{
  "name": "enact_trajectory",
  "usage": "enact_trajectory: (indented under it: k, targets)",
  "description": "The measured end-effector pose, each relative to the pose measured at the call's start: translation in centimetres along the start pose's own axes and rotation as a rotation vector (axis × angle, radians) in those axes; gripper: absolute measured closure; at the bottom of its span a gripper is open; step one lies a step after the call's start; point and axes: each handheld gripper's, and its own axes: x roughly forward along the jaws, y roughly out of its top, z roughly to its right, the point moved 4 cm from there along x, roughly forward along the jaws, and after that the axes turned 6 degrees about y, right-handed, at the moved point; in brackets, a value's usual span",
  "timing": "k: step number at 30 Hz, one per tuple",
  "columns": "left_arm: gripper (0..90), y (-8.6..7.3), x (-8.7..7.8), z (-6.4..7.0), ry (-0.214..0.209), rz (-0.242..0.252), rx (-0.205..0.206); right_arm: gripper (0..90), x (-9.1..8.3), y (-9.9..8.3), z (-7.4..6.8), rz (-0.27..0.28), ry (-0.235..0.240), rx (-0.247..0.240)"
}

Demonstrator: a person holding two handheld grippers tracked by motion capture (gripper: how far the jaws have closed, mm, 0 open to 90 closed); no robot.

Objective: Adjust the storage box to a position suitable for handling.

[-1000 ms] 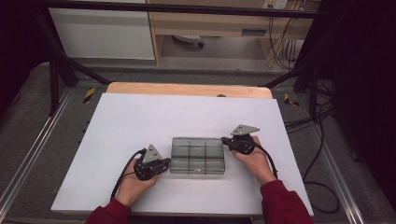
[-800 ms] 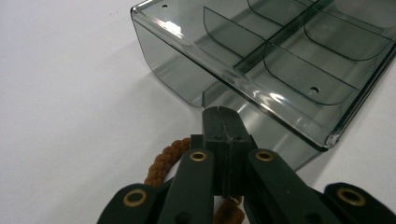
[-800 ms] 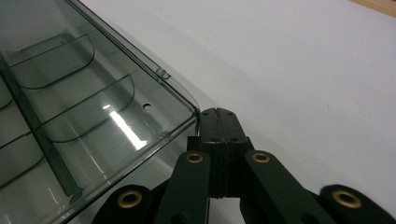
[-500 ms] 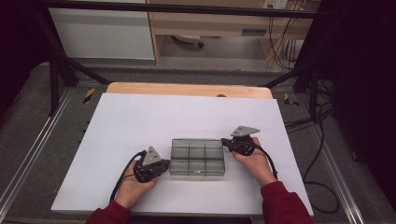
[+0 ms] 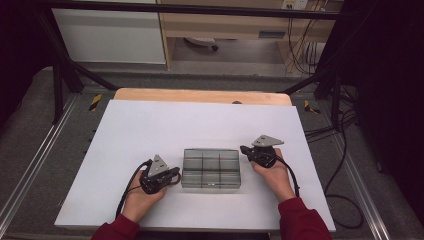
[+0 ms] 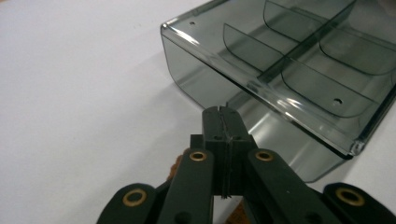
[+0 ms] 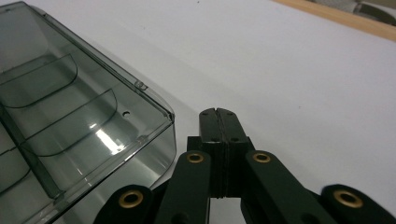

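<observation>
White-topped table (image 5: 200,125). Left black two-jaw claw (image 5: 175,175): jaws pressed together, empty, just beside the left wall of the box. Smoky transparent plastic compartment box with dividers (image 5: 211,169): flat on the table, near its front edge, between both claws. Right black two-jaw claw (image 5: 243,149): jaws together, empty, just beside the box's far right corner.

High view: table (image 5: 150,130) evenly bright, surroundings dim to black at sides, picture soft. Left gripper view: glare streaks on box (image 6: 280,88) rim, jaws sharp, far box end blurred. Right gripper view: bright reflection on box lid, soft shadow beneath box edge, far table edge out of focus.
</observation>
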Motion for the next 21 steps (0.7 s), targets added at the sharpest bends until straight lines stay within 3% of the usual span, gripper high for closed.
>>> enact_trajectory:
  k: [14, 21]
  targets:
    - [89.9, 0.3, -1.7, -2.4, 0.109, 0.156, -0.093, 87.0, -3.7, -0.5, -0.5, 0.115, -0.045, 0.064]
    - [83.0, 0.2, -2.4, -3.4, 0.161, 0.204, -0.121, 81.5, -5.3, -1.3, -0.9, 0.137, -0.067, 0.096]
